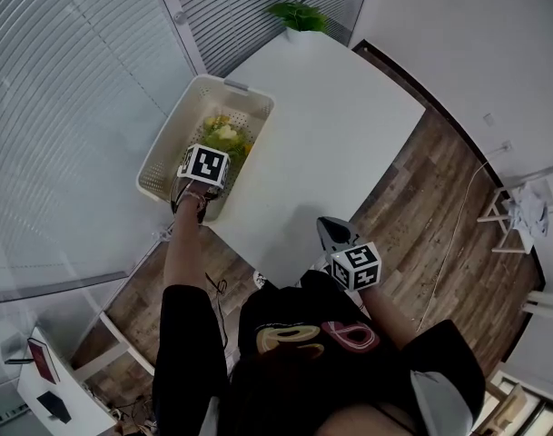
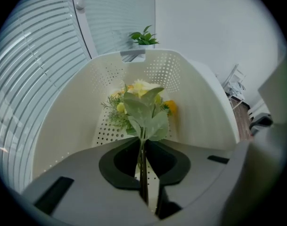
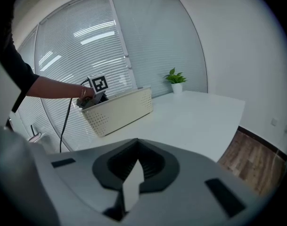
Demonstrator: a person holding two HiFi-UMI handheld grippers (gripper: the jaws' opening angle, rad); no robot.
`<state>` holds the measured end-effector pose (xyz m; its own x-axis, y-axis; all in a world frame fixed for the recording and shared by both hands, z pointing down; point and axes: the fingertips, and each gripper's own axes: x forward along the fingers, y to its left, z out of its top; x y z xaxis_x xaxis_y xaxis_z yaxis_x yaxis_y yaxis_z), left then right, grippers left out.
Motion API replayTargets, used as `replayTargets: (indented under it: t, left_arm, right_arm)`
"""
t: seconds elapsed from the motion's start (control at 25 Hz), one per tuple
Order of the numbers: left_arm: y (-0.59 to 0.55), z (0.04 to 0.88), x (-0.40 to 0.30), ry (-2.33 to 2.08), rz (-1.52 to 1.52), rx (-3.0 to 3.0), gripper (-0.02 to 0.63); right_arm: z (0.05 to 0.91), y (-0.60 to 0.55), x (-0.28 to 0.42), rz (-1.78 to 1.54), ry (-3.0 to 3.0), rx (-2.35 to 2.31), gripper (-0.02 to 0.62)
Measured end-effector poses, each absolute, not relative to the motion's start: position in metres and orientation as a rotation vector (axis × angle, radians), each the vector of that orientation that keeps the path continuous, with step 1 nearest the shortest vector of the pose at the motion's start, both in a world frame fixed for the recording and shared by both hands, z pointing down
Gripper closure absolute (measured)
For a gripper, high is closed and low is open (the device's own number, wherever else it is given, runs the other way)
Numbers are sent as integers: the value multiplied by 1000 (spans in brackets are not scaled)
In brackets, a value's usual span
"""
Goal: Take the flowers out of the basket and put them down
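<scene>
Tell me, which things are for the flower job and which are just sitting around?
For the job:
- flowers, stem caught between the jaws
- basket, flowers still inside it
- left gripper, shut on the stem
- table, probably where they go

Just around:
- plant, at the table's far end
- right gripper, holding nothing

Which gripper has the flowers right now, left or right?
The left gripper, down inside the basket, has its fingers shut on the stems of the flowers. The right gripper hangs by the table with nothing between its fingers.
</scene>
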<state>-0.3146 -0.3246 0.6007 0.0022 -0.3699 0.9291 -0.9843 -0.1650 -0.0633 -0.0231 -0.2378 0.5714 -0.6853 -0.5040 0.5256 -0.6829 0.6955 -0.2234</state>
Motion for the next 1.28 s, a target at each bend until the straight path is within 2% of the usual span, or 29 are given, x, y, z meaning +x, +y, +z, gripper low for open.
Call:
replayTargets:
  t: [1.28]
  left_arm:
    - [-299, 446, -299, -1837, 856, 1868, 557]
  right_arm:
    - [567, -207, -28, 566, -2525, 824, 586]
